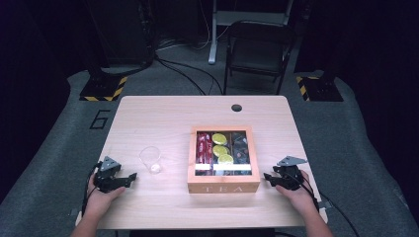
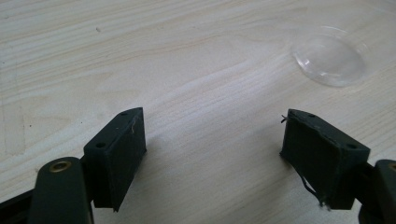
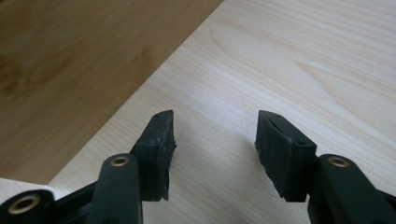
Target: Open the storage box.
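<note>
Tea box (image 1: 223, 159) sits mid-worktop (image 1: 163, 113), lid shut, with a clear window; its long sides run left to right, "TEA" face toward the person; inside, seen through the window, three rows: red packets left, yellow-green packets middle, dark packets right; a white strip crosses the near edge of the window.

Right gripper (image 1: 271, 177) lies just right of the box's near right corner, fingers pointing at the box side; in the right gripper view the fingers (image 3: 159, 140) stand wide, nothing between them, box wall at upper left; so the right hand is the nearer one to the box.

Left gripper (image 1: 129, 177) rests well left of the box, fingers (image 2: 122, 149) wide and empty; clear cup (image 1: 150, 159) stands between it and the box, just ahead of those fingers, apart from both.

Likely next: both hands close on the box lid, right first.
</note>
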{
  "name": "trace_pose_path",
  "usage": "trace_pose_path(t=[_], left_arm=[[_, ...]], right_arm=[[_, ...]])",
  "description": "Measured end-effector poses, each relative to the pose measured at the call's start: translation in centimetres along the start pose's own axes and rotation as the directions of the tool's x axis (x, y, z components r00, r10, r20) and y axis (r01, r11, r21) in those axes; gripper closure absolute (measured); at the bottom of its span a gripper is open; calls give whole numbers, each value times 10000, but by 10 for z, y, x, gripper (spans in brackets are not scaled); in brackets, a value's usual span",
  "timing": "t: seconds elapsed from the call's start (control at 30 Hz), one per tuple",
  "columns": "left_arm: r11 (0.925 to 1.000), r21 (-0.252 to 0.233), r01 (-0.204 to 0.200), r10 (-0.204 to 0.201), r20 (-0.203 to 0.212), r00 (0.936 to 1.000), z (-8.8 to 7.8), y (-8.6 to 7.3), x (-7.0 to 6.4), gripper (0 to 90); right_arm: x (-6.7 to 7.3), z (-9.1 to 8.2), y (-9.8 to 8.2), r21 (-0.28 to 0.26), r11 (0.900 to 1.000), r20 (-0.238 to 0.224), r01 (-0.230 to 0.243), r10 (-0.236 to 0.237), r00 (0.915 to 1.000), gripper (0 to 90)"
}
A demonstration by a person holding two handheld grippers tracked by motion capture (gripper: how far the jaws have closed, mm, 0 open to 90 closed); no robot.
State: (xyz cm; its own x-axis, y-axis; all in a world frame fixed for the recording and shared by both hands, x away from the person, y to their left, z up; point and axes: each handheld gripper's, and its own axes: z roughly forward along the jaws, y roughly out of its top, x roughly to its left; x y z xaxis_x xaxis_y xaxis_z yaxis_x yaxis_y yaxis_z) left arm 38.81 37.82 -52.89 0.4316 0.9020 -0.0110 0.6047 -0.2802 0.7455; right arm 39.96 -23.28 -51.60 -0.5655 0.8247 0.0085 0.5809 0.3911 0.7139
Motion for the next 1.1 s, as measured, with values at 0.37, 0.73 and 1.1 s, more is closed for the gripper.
trace_pose_path(t=[0.37,0.73,1.1], left_arm=[[10000,3,74,-74,-171,9998,-1,0,-1,246],[10000,-20,77,-77,-176,9998,0,0,0,247],[9999,56,90,-90,-102,9999,-1,0,0,248]], right_arm=[[24,-45,36,-1127,9936,-386,55,-99,9992,548],[54,-70,22,-1196,9880,-1283,977,-1130,9853,664],[55,-63,4,-1171,9892,-1847,877,-1085,9768,723]])
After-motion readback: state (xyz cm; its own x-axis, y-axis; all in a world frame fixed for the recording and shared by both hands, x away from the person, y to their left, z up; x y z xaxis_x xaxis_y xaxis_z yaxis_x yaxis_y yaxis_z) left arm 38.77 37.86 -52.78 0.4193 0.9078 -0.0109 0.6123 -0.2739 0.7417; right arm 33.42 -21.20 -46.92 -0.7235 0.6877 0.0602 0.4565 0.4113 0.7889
